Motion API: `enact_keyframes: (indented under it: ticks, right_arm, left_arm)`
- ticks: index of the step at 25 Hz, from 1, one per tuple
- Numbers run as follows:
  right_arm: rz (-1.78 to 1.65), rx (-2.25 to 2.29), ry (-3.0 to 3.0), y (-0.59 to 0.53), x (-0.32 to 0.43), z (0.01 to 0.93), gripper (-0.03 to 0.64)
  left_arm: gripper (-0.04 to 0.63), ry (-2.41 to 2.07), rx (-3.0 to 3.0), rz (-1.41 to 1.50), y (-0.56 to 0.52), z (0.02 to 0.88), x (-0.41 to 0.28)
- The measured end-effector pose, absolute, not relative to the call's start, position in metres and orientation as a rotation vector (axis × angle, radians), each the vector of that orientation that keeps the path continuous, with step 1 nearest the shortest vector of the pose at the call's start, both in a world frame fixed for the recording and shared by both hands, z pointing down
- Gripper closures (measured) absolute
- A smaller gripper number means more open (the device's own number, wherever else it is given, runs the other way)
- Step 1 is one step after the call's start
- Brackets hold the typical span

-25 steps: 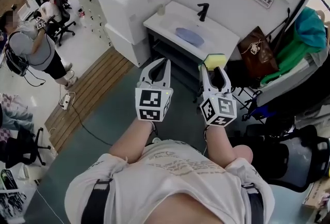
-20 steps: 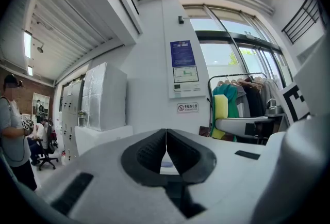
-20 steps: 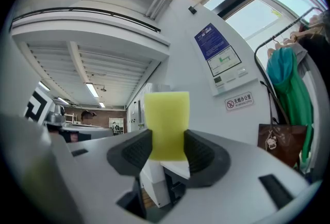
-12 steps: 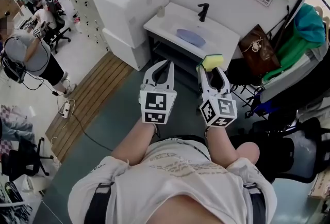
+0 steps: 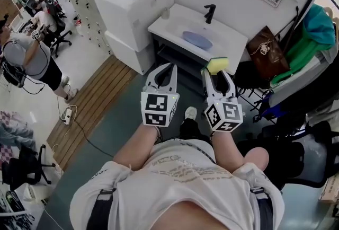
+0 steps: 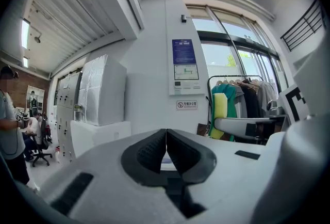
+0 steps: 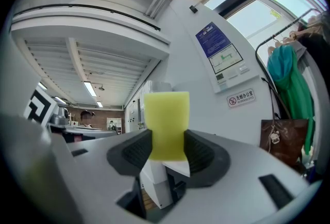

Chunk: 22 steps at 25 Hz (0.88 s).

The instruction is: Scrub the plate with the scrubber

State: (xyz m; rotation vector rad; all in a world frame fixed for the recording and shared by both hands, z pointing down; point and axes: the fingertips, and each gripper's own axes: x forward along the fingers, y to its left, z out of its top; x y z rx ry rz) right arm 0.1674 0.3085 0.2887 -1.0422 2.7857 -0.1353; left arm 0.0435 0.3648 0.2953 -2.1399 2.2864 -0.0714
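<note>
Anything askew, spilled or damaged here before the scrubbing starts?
Nothing stands out. The round blue plate lies flat in the white sink; the yellow sponge scrubber sits squarely in the right claw; the left claw is shut and empty.

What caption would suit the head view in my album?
Yellow scrubber gripped in right tongs, left tongs shut and empty, facing a sink with a blue plate.
</note>
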Motion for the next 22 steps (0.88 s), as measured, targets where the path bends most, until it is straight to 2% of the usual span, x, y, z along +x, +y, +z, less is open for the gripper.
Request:
enact_keyframes:
  ticks: [22]
  right_arm:
    - [-0.195,-1.032,2.788,0.133,0.105,0.317,0.419]
  left_arm:
    - [0.572,2.34,-2.16,-0.098,0.2,0.319,-0.022]
